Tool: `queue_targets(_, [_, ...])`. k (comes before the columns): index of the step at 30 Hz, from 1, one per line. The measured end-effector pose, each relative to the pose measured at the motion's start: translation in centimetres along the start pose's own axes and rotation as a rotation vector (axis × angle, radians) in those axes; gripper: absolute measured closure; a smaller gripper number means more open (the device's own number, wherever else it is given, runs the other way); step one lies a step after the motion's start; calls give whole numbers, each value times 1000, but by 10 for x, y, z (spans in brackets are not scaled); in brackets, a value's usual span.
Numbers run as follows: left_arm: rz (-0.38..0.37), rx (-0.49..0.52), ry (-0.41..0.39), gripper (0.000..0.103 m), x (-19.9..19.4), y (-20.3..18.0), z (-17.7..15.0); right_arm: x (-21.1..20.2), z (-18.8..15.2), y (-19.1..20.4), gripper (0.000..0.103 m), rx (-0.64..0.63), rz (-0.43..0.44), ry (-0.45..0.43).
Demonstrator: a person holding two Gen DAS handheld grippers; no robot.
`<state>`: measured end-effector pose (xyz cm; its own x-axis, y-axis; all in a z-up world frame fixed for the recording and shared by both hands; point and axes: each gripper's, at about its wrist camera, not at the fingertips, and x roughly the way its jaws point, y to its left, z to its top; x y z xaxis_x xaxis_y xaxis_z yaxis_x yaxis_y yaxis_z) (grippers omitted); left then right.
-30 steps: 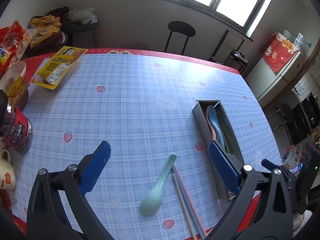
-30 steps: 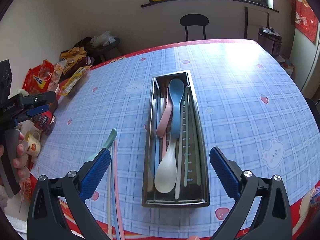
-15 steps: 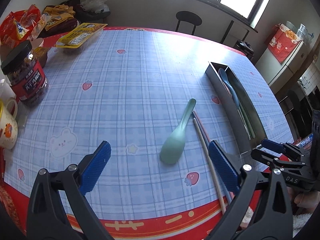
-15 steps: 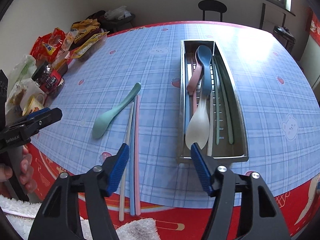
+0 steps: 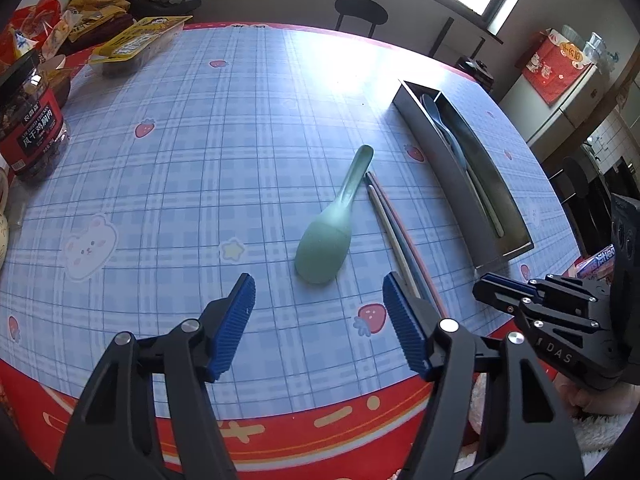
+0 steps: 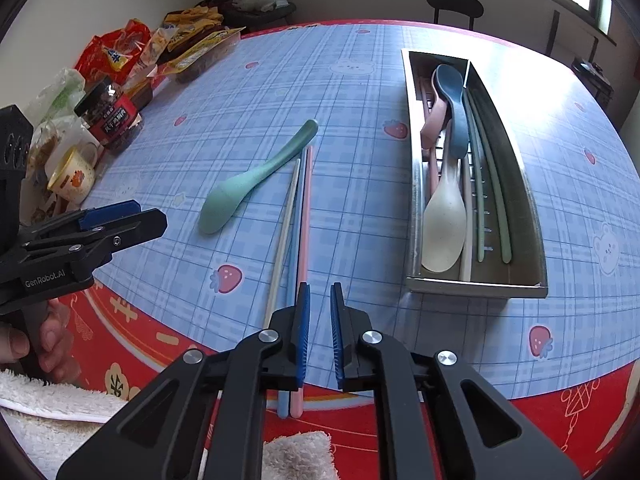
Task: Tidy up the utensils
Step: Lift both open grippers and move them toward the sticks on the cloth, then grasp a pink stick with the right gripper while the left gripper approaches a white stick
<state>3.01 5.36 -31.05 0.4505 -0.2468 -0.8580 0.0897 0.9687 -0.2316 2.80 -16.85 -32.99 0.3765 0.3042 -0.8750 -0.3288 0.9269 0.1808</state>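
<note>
At the table's left edge stand a snack jar and a mug. The left gripper hangs over the near edge, its jaws half open and empty. Just beyond it the green spoon lies on the cloth, with three chopsticks beside it reaching to the near edge. The right gripper hovers over their near ends, jaws almost closed with a narrow gap, gripping nothing. Toward the right edge, the metal tray holds more spoons and chopsticks.
</note>
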Motion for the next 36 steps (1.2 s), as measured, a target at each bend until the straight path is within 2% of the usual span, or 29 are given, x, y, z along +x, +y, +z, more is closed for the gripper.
queue_targets(15, [-21, 18, 33, 39, 4, -2, -5, 32, 1, 8, 93, -30, -6, 59])
queue_targets(22, [-24, 24, 50, 43, 8, -7, -6, 37, 5, 9, 93, -44, 13, 58])
queue_targets(36, [-21, 31, 69, 43, 14, -19, -8, 35, 1, 10, 93, -108, 11, 49])
